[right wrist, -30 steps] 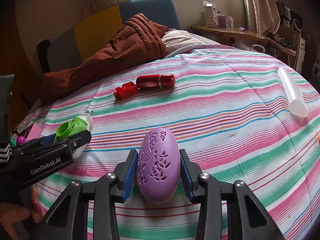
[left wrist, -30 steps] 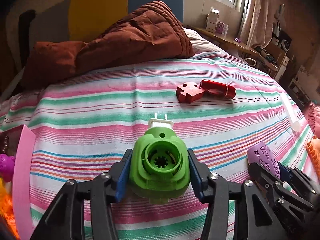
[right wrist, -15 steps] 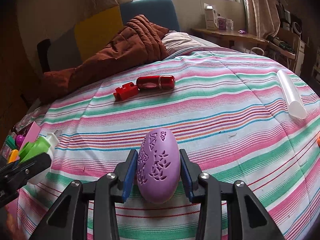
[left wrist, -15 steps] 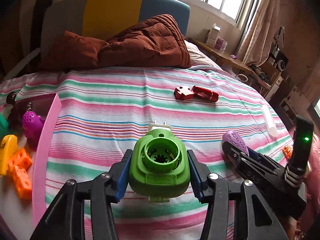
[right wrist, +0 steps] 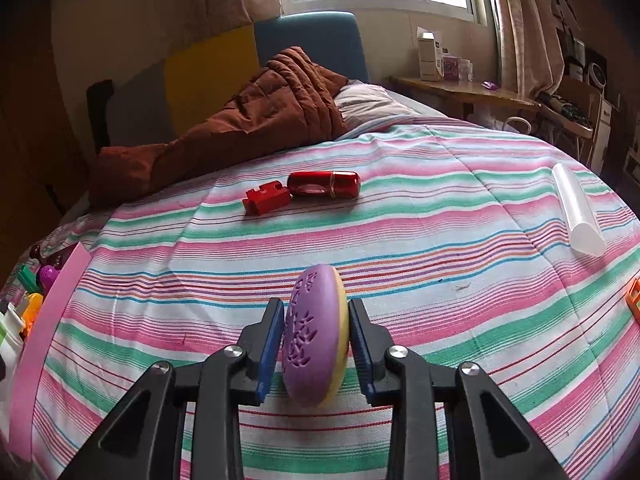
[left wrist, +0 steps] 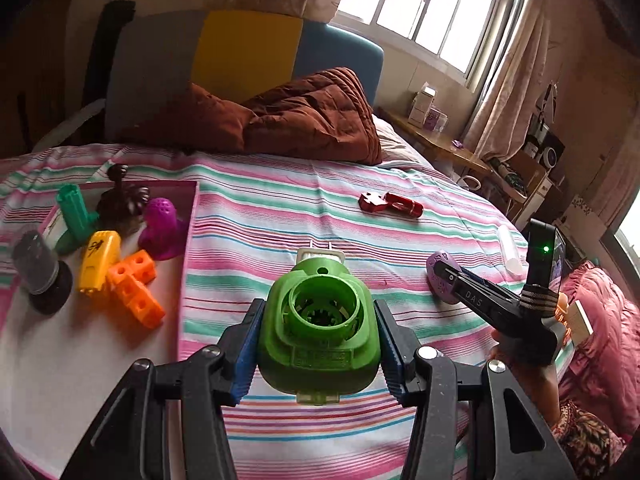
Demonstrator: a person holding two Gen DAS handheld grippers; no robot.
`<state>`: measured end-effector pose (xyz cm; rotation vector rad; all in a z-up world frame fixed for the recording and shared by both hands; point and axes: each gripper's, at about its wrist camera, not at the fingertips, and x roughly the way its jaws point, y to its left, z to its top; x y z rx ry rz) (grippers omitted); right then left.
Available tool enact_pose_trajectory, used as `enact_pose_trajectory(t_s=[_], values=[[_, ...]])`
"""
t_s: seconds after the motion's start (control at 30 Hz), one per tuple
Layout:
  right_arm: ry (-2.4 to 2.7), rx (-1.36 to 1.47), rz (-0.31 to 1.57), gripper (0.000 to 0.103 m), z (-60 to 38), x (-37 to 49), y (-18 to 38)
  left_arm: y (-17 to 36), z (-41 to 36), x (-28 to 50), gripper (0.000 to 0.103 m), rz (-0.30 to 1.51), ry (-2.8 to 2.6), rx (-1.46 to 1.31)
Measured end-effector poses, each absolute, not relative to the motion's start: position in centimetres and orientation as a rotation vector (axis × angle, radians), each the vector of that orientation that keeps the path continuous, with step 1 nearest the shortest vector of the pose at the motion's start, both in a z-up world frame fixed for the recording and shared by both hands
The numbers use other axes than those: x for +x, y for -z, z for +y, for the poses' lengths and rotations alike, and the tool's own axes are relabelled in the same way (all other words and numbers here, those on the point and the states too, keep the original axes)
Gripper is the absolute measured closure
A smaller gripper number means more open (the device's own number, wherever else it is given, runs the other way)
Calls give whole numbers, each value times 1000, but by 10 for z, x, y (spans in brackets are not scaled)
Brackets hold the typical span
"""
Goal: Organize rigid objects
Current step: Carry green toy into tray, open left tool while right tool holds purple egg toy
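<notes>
So the left gripper [left wrist: 318,350] has its blue pads clamped on both sides of the chunky green plastic plug-in gadget with the white two-pin end [left wrist: 318,336], pins pointing away from the camera, held up off the striped bedspread [left wrist: 280,216]. What matters next: the pink-rimmed tray [left wrist: 191,216] sits off to that gripper's left, pretty near, already holding an orange block piece [left wrist: 136,288], a yellow toy [left wrist: 98,264], a purple perforated thing [left wrist: 162,224], a green post [left wrist: 74,216] and some dark bits. My guess is the green gadget goes sideways and down in there, and the left hand is clearly the closer one to it.

Over on the right gripper [right wrist: 316,344], the jaws are closing around the purple oval soap-like piece with cut-out patterns [right wrist: 314,336]. It stands on edge, long axis running straight away along the fingers, with a yellowish underside facing the right pad. I can't tell if both pads are fully touching yet.

Farther out lie a red jigsaw-shaped block [right wrist: 266,200] touching a shiny red cylinder [right wrist: 324,185], and a clear plastic tube [right wrist: 578,216] off right.

Versus a second ago: the purple oval was lying flat, patterned face up, and is now tipped onto its edge. The left view has swung so the tray went from a sliver to fully visible.
</notes>
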<state>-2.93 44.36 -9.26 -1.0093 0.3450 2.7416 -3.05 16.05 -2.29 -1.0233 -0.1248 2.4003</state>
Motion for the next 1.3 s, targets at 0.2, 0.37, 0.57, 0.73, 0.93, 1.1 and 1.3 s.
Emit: enact_pose_trajectory(t_s=[0.2,0.37,0.57,0.73,0.93,1.1,1.3], values=[[-2776,-1045,269,74,430,-32,91,21,100,-34,50,-213,-2494,-1041],[-2740,-1084,330,68,439,-34,96,25,54,-35,50,-286,-2568,-1051],[-2672,-1158,379,62,448,-38,102,35,15,-39,50,-289,-2638,-1089],[-2629,-1189,312,60,446,-42,101,46,-9,-46,50,-293,-2677,-1140],[-2565,-1237,157,59,440,-48,100,55,-23,-54,50,-258,-2713,-1187],[-2553,-1262,134,59,440,-53,102,61,-22,-66,50,-186,-2724,-1202],[-2553,-1320,125,59,439,-53,101,53,-24,-54,22,-197,-2786,-1159]])
